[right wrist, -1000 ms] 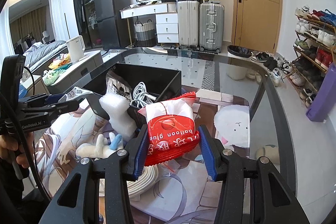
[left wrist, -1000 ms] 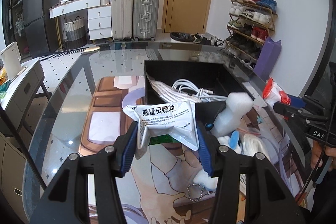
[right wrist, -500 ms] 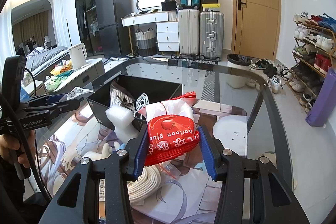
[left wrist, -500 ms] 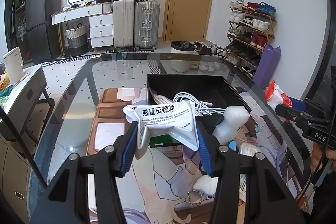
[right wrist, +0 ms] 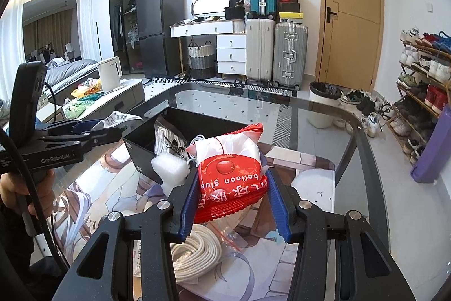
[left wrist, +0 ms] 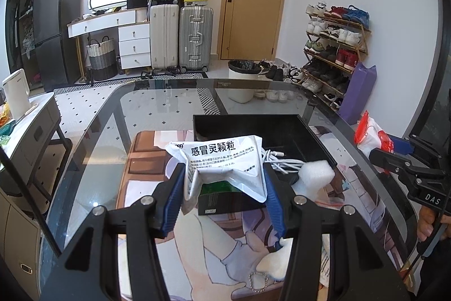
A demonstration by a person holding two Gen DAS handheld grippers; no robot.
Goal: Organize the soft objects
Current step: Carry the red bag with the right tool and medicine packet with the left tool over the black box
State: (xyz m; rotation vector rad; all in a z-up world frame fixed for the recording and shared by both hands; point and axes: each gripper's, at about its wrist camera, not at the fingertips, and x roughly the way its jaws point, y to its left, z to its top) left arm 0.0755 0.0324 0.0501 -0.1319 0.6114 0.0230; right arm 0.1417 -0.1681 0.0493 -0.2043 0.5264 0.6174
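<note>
A: What is the left gripper doing?

B: It is clenched on a silvery white sachet printed with black Chinese characters. The packet sits in the centre of the left wrist view, pinched between the blue pads, raised above the glass table.

A: And the right gripper?

B: It grips a red and white packet that reads "balloon glue", upside down, at the centre of the right wrist view, also held off the table.

A: Where is the black box?

B: Just above centre in the left wrist view, behind the sachet. White cables lie in it, and a white foam piece leans at its lower right corner.

A: What else lies on the table?

B: A small dark box with a green top shows directly below the sachet. In the right wrist view a coil of cream cord lies at lower centre, below the red packet. A printed mat with a cartoon figure covers the table under these things.

A: Is the box visible from the right side too?

B: Yes, left of centre, with a clear printed bag standing in it.
</note>
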